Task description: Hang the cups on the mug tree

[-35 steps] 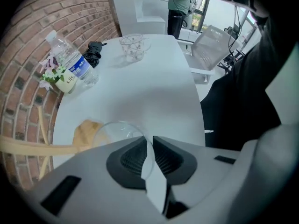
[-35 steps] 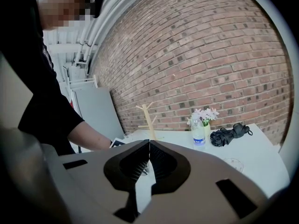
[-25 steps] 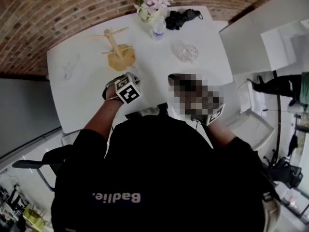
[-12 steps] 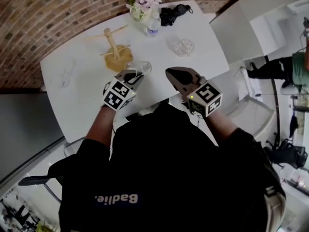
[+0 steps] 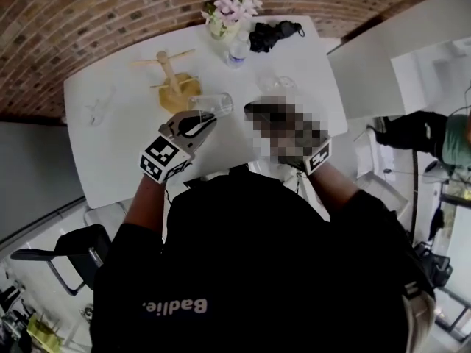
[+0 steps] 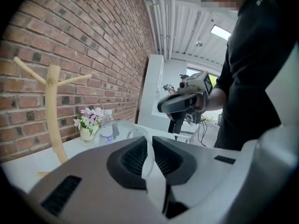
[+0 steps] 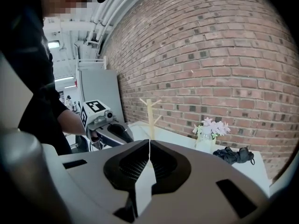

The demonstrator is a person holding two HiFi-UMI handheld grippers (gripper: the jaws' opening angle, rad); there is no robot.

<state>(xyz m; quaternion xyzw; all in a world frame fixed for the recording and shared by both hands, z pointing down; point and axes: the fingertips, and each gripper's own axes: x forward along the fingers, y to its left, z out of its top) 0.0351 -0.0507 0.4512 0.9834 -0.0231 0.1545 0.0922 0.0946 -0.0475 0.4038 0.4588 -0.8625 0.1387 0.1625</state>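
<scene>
One table (image 5: 118, 160) fills the upper half of the head view, with one mug tree (image 5: 174, 81) standing upper left of centre. There are three clear cups. The left claw (image 6: 149, 138) is clamped on the rim of the first cup (image 5: 211, 103), its glass wall pinched between the jaws, and holds it up just right of the tree. The second cup (image 5: 274, 86) stands on the table at upper centre, beside the right claw (image 7: 149, 143), whose jaws are closed together on nothing. The third cup (image 5: 95, 109) lies far left. At the top edge are one flower pot (image 5: 229, 15), one bottle (image 5: 237, 51) and one black bundle (image 5: 273, 34).
</scene>
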